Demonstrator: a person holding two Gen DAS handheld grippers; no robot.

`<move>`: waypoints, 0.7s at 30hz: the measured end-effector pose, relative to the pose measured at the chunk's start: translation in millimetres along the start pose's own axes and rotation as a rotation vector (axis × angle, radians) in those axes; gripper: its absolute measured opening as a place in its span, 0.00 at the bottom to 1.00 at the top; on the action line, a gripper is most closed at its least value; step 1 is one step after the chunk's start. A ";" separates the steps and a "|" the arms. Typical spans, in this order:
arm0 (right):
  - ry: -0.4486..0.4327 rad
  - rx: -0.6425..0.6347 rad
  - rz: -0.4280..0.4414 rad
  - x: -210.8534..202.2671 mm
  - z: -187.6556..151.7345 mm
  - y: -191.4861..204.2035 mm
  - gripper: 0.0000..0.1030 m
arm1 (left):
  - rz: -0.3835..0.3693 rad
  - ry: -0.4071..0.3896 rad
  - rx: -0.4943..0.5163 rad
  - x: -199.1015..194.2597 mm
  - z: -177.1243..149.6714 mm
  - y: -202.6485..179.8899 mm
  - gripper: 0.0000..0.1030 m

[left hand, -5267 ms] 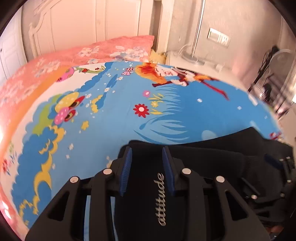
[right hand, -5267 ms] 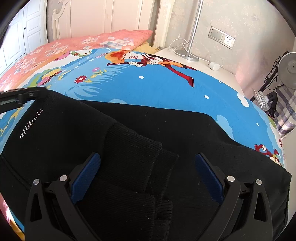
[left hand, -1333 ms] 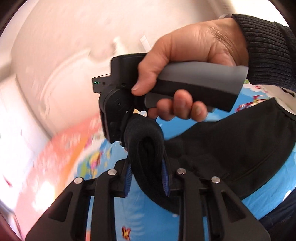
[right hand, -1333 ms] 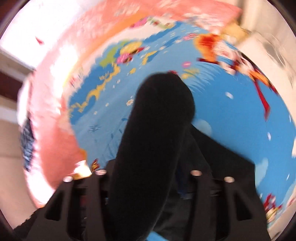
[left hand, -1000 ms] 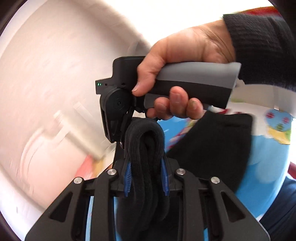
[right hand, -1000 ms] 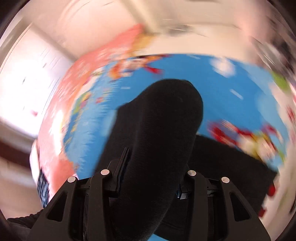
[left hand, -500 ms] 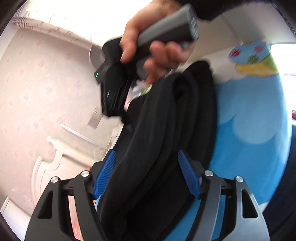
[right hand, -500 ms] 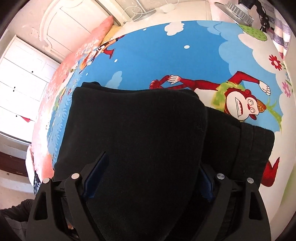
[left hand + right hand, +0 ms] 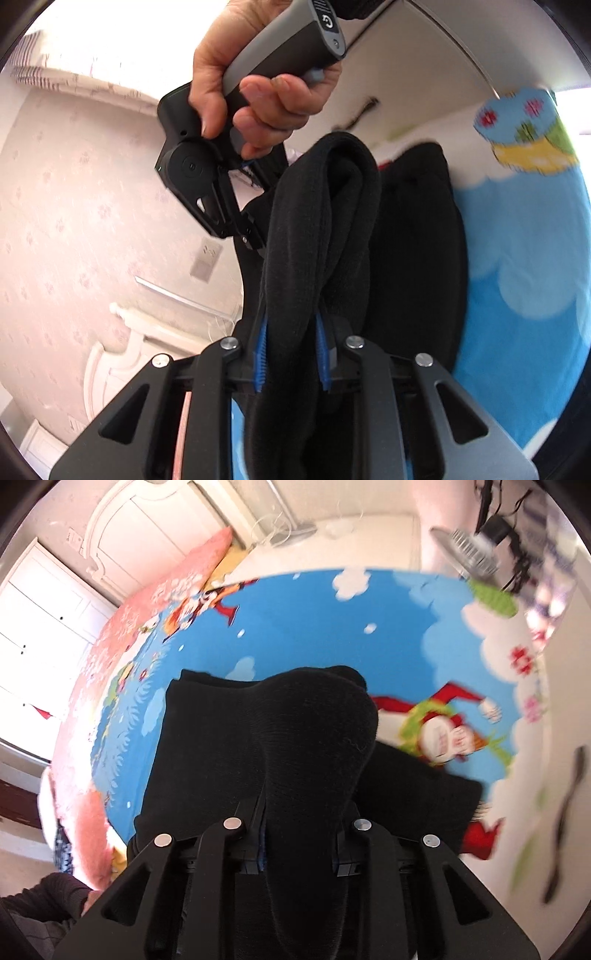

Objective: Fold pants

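The black pants [image 9: 321,236] hang bunched in thick folds between the two grippers, with the rest of the cloth draped down onto the bed [image 9: 303,635], whose sheet is bright blue with cartoon clouds and figures. In the left wrist view a doubled ridge of the fabric rises from 6 o'clock up toward 12, and the left gripper [image 9: 291,354] has just closed its jaws on it, the blue pads [image 9: 260,356] pressing into the cloth from both sides. At about 11 o'clock from that fold, the right gripper [image 9: 255,240] reaches into the same bundle from above, carried by a person's hand [image 9: 255,77] wrapped around its grey handle; its tips are buried in the black cloth. From the right wrist view, the right gripper [image 9: 297,845] has likewise just clenched its jaws on a rounded hump of the pants [image 9: 303,746] that fills the middle of the picture, and the pads are almost hidden by the fabric. Below that hump a flatter layer of the pants lies spread on the sheet toward 3 o'clock. A pink pillow [image 9: 173,590] sits at the head of the bed near 10 o'clock, against a white headboard [image 9: 147,524], and a dark sleeve [image 9: 48,912] shows at 8 o'clock.
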State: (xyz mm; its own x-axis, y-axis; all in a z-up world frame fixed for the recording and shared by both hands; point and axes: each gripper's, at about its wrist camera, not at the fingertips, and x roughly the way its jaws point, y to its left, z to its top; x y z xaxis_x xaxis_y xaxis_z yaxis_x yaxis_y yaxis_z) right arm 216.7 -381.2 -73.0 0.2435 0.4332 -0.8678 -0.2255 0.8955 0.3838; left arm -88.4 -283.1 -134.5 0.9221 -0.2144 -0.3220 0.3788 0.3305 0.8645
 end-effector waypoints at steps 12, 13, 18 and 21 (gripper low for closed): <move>-0.053 0.050 -0.188 22.2 -30.2 -55.0 0.46 | -0.104 -0.036 0.036 16.0 -10.4 -34.2 0.40; -0.073 0.042 -0.236 16.6 -31.1 -51.7 0.49 | -0.123 -0.063 0.012 7.0 -14.6 -26.9 0.51; -0.304 0.023 -0.442 -50.6 -60.5 -3.2 0.60 | -0.203 -0.088 -0.203 -31.2 -61.2 33.2 0.60; -0.361 -0.069 -0.475 -53.0 -92.0 36.3 0.60 | -0.196 -0.014 -0.456 -48.6 -103.9 77.6 0.52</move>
State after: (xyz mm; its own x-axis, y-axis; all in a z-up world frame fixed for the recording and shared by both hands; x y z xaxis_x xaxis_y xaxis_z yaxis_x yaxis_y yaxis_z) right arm 108.8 -381.1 -42.1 0.6351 0.0055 -0.7724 -0.0711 0.9961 -0.0513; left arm -95.6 -151.6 -91.9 0.8304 -0.3241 -0.4532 0.5434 0.6509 0.5301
